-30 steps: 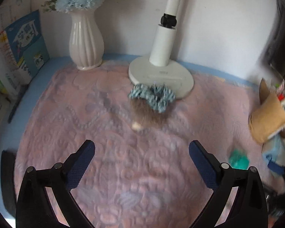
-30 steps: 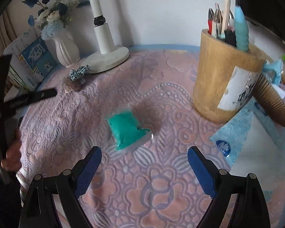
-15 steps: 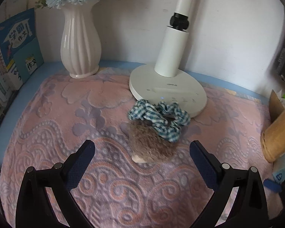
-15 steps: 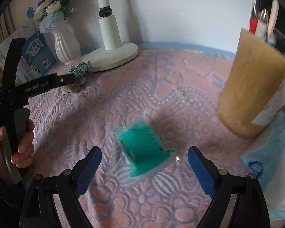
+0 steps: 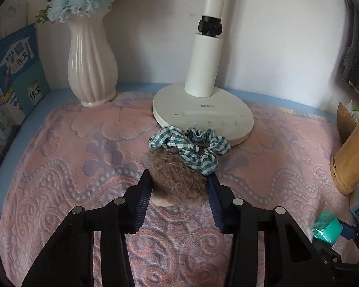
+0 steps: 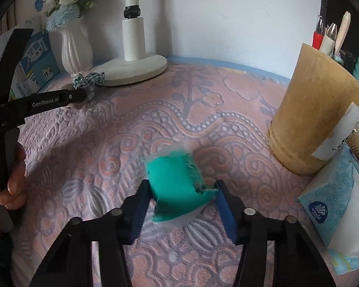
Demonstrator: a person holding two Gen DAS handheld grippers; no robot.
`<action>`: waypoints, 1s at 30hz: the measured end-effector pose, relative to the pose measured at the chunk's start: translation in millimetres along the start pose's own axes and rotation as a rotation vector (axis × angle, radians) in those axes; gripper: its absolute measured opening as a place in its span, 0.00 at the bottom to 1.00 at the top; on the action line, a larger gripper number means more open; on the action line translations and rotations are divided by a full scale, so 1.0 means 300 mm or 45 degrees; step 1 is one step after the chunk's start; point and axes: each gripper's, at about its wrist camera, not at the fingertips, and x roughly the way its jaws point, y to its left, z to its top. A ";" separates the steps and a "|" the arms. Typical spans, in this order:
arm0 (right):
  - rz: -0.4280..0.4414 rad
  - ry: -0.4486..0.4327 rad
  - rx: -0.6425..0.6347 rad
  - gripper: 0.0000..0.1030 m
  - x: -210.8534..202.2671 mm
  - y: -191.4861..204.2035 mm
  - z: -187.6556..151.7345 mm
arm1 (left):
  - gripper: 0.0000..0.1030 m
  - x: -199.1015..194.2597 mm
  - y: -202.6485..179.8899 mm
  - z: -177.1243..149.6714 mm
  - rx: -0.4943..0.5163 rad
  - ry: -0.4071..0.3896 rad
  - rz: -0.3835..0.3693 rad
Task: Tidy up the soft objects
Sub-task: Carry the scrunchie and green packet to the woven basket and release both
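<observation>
A brown fuzzy soft toy (image 5: 177, 179) lies on the pink blanket (image 5: 83, 167), touching a teal checked scrunchie (image 5: 198, 148) behind it. My left gripper (image 5: 178, 181) is closing on the toy, and both pads press its sides. In the right wrist view a teal soft packet in clear wrap (image 6: 174, 179) sits between the jaws of my right gripper (image 6: 182, 186). These jaws are closing too, with the pads against the packet's sides. The same packet (image 5: 326, 227) shows at the lower right of the left wrist view.
A white lamp base (image 5: 203, 114) stands right behind the scrunchie, with a white vase (image 5: 91, 67) and books (image 5: 19, 71) to its left. A wooden pen holder (image 6: 311, 119) and a tissue pack (image 6: 335, 203) stand to the right. A hand (image 6: 12, 179) holds the left tool.
Both grippers came down and forward onto their objects. Their jaws went from wide apart to narrowed around the brown toy and the teal packet.
</observation>
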 end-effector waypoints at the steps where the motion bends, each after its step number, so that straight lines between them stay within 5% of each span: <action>1: 0.004 -0.002 0.002 0.49 0.000 0.000 0.000 | 0.40 -0.003 -0.002 -0.001 0.004 -0.007 0.004; 12: 0.054 -0.027 0.060 0.45 -0.025 -0.033 0.001 | 0.40 -0.036 -0.056 -0.012 0.096 -0.058 0.023; 21: 0.056 -0.062 0.232 0.44 -0.137 -0.163 0.027 | 0.40 -0.174 -0.376 0.035 0.416 -0.115 -0.161; 30: 0.065 -0.186 0.239 0.44 -0.342 -0.245 0.061 | 0.40 -0.283 -0.620 0.128 0.503 -0.222 -0.329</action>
